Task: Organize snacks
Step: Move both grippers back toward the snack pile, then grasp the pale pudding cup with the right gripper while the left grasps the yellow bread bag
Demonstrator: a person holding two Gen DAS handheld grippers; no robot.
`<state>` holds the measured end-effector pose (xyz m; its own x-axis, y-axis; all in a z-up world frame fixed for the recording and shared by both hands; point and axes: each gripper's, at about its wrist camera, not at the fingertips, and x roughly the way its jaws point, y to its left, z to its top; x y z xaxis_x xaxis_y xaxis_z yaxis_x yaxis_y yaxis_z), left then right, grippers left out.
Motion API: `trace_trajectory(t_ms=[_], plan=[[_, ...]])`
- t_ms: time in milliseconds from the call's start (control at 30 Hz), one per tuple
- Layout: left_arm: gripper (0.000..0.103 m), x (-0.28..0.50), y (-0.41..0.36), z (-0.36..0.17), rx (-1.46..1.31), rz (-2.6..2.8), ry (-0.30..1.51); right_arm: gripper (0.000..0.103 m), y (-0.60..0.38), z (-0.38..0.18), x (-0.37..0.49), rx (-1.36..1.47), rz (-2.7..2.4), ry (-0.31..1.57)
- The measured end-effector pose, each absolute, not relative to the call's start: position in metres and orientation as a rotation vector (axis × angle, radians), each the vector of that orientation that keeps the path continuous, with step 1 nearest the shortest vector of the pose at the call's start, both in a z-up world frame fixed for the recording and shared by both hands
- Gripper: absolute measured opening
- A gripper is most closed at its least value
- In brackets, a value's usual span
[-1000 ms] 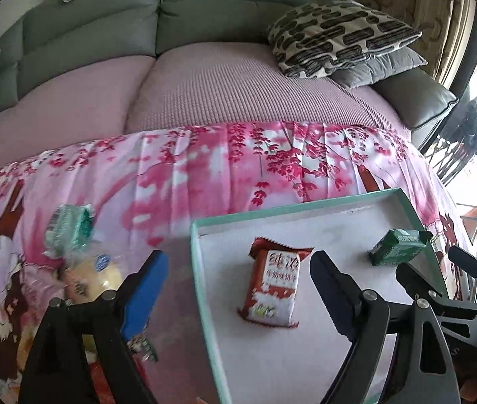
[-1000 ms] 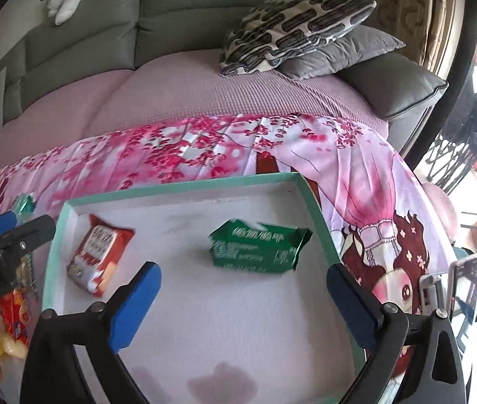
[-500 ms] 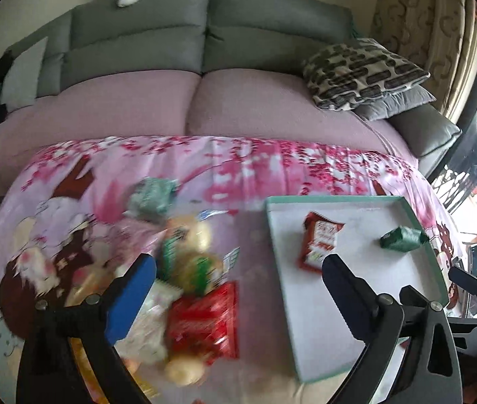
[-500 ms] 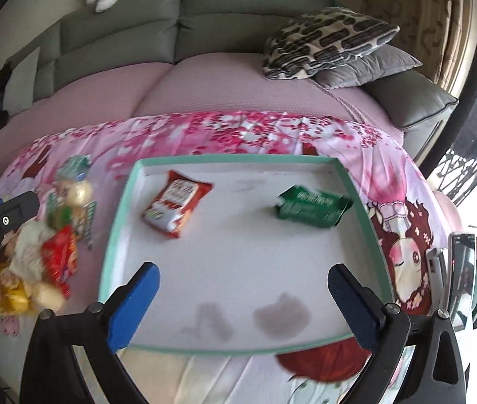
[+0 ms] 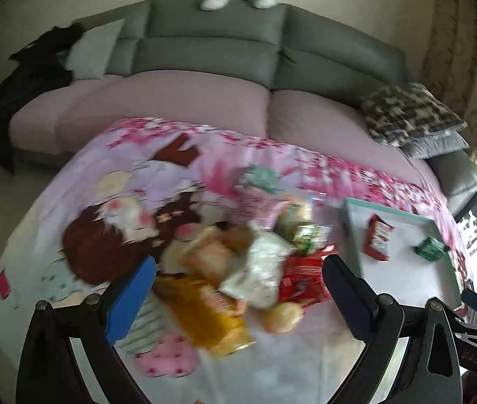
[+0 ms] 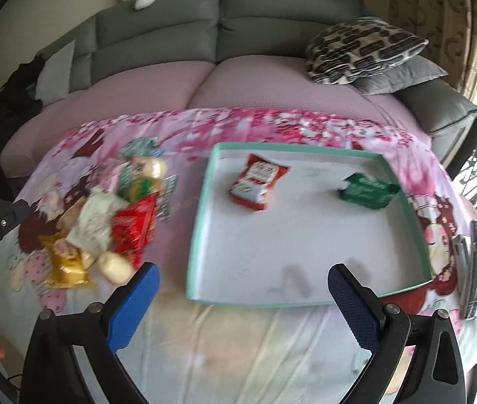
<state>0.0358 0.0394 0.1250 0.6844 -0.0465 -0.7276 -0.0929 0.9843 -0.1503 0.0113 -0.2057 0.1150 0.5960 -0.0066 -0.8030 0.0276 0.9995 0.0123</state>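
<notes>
Hovering both grippers over the bed, nothing gripped. Left gripper (image 5: 238,289) is sitting above the snack pile (image 5: 252,269), jaws spread wide, nothing between the pads. Right gripper (image 6: 242,289) is hanging at the near edge of the tray (image 6: 201,202), jaws also released and empty.

Step in hand, as I read it: picking the next snack off the pile for the tray. Doing it well:
- Single out one pack at the pile's edge, not the middle; the packs are overlapping and a centre grab is likely taking two.
- The red pack (image 5: 302,282) on the tray side or the yellow pack (image 5: 211,316) at the near end look most exposed.
- Pinch across the flat body or a crimped end; the film is probably slippery and springy.
- The sheet (image 5: 70,202) underneath is soft, so pressing down is likely bunching cloth into the jaws.

How the things are looking:
- Pile: mixed small packs, red, yellow, white (image 5: 258,269) and green, plus a round pale bun-like piece (image 5: 282,316) at the near end. Left view is motion-blurred, so labels are unreadable.
- Pile is lying on the sheet just left of the tray, close but not touching it as far as I can tell.
- Tray is holding two items well apart: a red-and-white pack (image 6: 257,181) toward the far left, a green pack (image 6: 366,190) toward the far right. Most of its floor is bare.
</notes>
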Motion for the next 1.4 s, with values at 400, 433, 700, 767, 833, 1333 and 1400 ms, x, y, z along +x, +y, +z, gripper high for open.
trace_trajectory(t_ms=[400,433,700,767,833,1333,1400], plan=[[0.099,0.017,0.122,0.102,-0.281,0.141,0.866,0.102,-0.128,0.093,0.013,0.0,0.113,0.977],[0.099,0.016,0.126,0.099,-0.301,0.139,0.875,0.102,-0.124,0.09,0.014,-0.001,0.121,0.981],[0.099,0.019,0.13,0.072,-0.405,0.091,0.955,0.102,-0.096,0.064,0.018,-0.022,0.167,1.021],[0.099,0.021,0.128,0.066,-0.439,0.072,0.971,0.102,-0.092,0.058,0.02,-0.027,0.18,1.029],[0.099,0.024,0.126,0.06,-0.474,0.055,0.982,0.101,-0.089,0.053,0.022,-0.03,0.187,1.034],[0.099,0.055,0.092,0.028,-0.505,-0.038,1.083,0.085,-0.082,0.024,0.045,-0.008,0.206,1.074],[0.098,0.058,0.089,0.023,-0.505,-0.043,1.095,0.083,-0.081,0.02,0.047,-0.007,0.211,1.082]])
